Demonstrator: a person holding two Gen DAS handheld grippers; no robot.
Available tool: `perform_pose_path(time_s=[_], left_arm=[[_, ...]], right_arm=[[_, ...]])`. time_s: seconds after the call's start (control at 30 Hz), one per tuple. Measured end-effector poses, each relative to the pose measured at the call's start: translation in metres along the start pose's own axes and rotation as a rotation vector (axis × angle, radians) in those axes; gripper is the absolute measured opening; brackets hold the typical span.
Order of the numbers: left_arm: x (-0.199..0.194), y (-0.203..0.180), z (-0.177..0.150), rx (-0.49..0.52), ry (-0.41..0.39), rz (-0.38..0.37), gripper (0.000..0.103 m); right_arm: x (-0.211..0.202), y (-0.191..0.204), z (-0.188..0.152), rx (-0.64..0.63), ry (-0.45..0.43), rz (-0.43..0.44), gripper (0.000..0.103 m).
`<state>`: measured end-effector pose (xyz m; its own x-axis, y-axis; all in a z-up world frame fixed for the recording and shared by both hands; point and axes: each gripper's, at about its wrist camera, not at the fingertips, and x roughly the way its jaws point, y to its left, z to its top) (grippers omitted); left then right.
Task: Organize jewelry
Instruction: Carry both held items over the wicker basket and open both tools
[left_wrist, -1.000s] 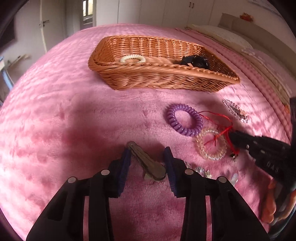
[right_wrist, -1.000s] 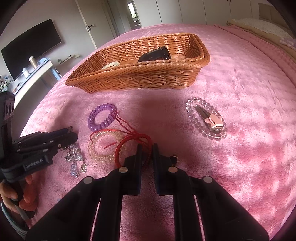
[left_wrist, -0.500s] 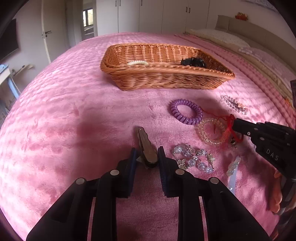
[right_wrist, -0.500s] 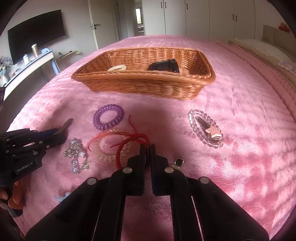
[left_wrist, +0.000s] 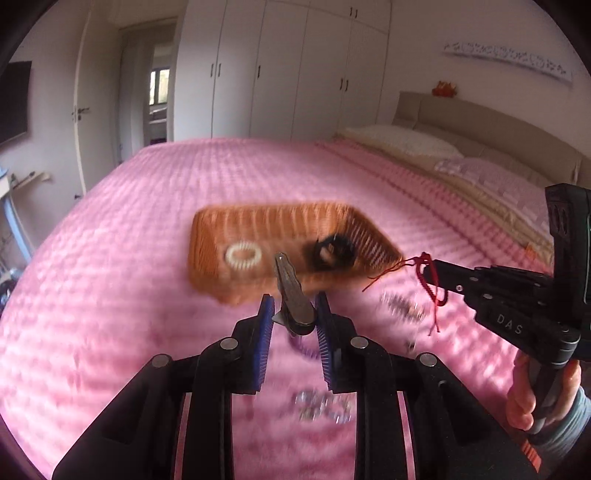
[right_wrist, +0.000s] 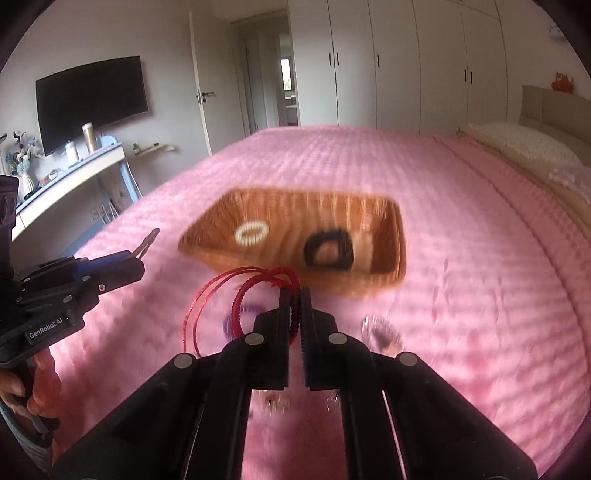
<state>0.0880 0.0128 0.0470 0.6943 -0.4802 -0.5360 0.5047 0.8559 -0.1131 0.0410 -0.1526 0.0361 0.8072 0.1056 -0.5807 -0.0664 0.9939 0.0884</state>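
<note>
A pink bedspread covers the bed and fills most of both views, and the wicker basket lies on it as the fixed mark for everything else. Both pictures are blurred around the basket. Inside the basket a white ring sits toward its left part, and a black band lies to the right of that ring; the right wrist view shows the same white ring and black band in the basket. In front of the basket's near wall the left gripper is clenched on a metal hair clip, whose tip points up over the basket's near edge, lifted off the bedspread. To the right of the basket's near corner the right gripper is pinched tight on a red string bracelet, whose loose ends trail toward the basket; from its own camera the right gripper holds the red loops just in front of the basket, above the bedspread. On the bedspread in front of the basket lie a purple coil band and, nearer still, some blurred clear beads. The left gripper shows to the left of the basket.
</note>
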Motion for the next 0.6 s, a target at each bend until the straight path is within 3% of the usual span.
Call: perform_pose_path(time_s=[0.13,0.27,0.6], left_arm=[[0.020,0.001,0.038,0.012,-0.017,0.009,0.021],[0.059,0.015,0.059,-0.022,0.000,0.004,0.021],[0.160,0.050,0.047,-0.101,0.113,-0.016,0.021]], right_arm=[[0.019,-0.006,0.050,0.001,-0.026,-0.012,0.004],[0.067,-0.019,0.084,0.048,0.029,-0.009,0.004],[0.190,-0.042,0.093,0.140,0.263,0.003,0.004]])
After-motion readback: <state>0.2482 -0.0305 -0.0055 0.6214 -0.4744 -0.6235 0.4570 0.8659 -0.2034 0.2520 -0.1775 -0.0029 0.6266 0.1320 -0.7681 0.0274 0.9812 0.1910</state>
